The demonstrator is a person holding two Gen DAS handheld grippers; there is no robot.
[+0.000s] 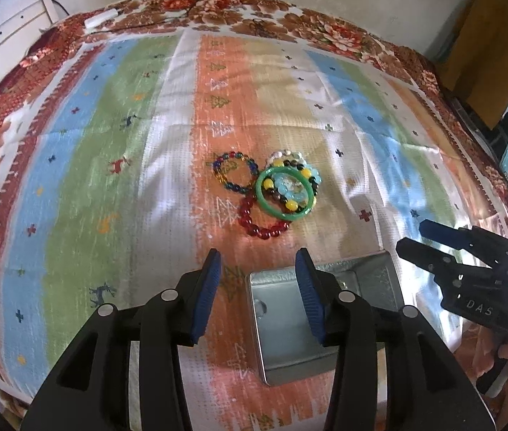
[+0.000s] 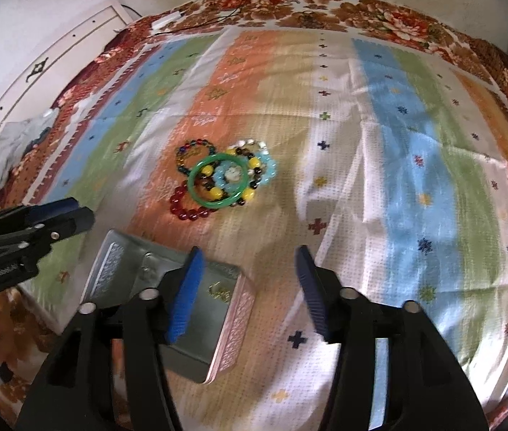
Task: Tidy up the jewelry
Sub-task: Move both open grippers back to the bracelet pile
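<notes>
A pile of bracelets lies mid-cloth: a green bangle (image 1: 285, 194) (image 2: 217, 183) on top of light blue, yellow-and-black and white bead bracelets, a red bead bracelet (image 1: 261, 221) (image 2: 185, 208) in front, and a multicoloured bead bracelet (image 1: 234, 174) (image 2: 194, 152) at the left. An open metal tin (image 1: 289, 323) (image 2: 189, 327) stands nearer, its lid (image 2: 120, 269) raised. My left gripper (image 1: 259, 294) is open and empty, beside the tin's left wall. My right gripper (image 2: 250, 291) is open and empty, right of the tin; it shows in the left wrist view (image 1: 422, 240).
A striped cloth (image 1: 110, 165) (image 2: 415, 179) with a floral border covers the table. A white cabinet (image 2: 56, 68) stands at the left. Black cables (image 2: 225, 18) and a white plug (image 1: 101, 19) lie at the far edge. A yellow chair back (image 1: 487, 64) is at the right.
</notes>
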